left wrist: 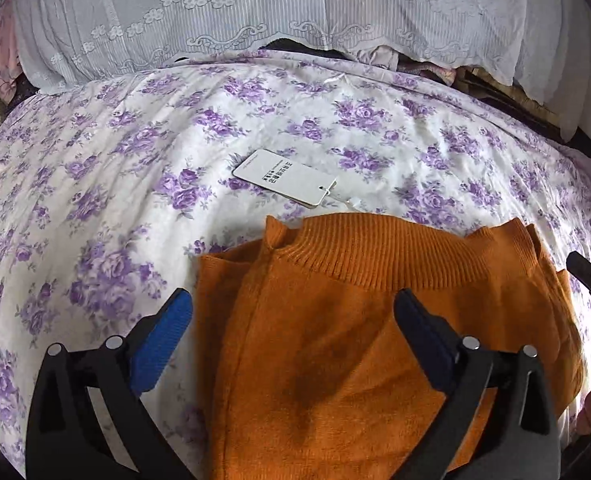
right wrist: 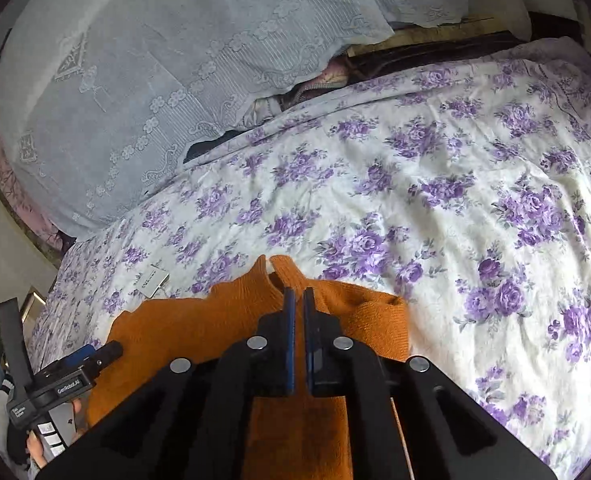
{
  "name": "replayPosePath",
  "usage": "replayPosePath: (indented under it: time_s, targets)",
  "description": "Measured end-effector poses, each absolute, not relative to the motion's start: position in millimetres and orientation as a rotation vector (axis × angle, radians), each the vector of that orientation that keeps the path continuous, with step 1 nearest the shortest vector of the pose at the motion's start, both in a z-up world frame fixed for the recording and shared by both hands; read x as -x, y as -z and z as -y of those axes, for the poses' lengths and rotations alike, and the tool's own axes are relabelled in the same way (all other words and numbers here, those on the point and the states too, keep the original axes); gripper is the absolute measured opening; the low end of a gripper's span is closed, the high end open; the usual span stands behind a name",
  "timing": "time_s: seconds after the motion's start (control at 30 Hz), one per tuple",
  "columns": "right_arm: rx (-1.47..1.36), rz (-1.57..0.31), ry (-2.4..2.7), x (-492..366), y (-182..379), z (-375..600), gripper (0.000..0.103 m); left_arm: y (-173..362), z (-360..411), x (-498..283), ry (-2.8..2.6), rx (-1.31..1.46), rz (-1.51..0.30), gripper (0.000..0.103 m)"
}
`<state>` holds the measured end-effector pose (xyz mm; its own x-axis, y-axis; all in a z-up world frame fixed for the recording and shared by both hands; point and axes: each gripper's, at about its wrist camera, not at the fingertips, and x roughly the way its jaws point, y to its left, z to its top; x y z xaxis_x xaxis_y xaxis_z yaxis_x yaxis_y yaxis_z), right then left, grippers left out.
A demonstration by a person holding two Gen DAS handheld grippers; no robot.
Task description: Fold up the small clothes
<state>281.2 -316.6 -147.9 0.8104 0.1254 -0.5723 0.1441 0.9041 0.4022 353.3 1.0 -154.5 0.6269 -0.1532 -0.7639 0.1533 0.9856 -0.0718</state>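
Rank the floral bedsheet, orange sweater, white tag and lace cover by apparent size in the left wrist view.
1. floral bedsheet
2. lace cover and orange sweater: they look alike in area, and the sweater lies much nearer the camera, so I won't rank them.
3. white tag, clearly smallest.

sweater (left wrist: 335,340) on bedsheet (left wrist: 95,200) | tag (left wrist: 285,176) just behind collar

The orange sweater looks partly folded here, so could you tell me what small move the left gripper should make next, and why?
Probably lower and close the left gripper on the orange sweater under it. Its fingers are spread wide above the knit and hold nothing, while the right gripper is nearly shut over the collar edge, so the left side is unheld. The hang tag lies clear on the floral sheet.
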Motion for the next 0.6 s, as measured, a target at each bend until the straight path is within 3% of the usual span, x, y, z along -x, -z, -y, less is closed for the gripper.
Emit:
replayPosePath:
  time_s: [0.07, 0.1, 0.23, 0.6]
  targets:
    - [-0.442, -0.707, 0.017, -285.4, 163.5, 313.0, 0.022, 168.4, -0.3, -356.3, 0.117, -0.025, -0.923, 0.098]
    - [-0.438, -0.766, 0.017, -290.7, 178.5, 311.0, 0.024, 179.6, 0.2, -359.8, 0.095, -0.043, -0.955, 0.099]
    - [-0.378, -0.707, 0.058, -273.3, 173.0, 301.7, 0.024, 177.4, -18.6, -348.5, 0.105, 0.056, -0.956, 0.099]
    - [-0.224, -0.596, -0.044, -194.6, 152.3, 230.6, 0.026, 156.9, 0.2, -266.7, 0.090, -0.062, -0.828, 0.098]
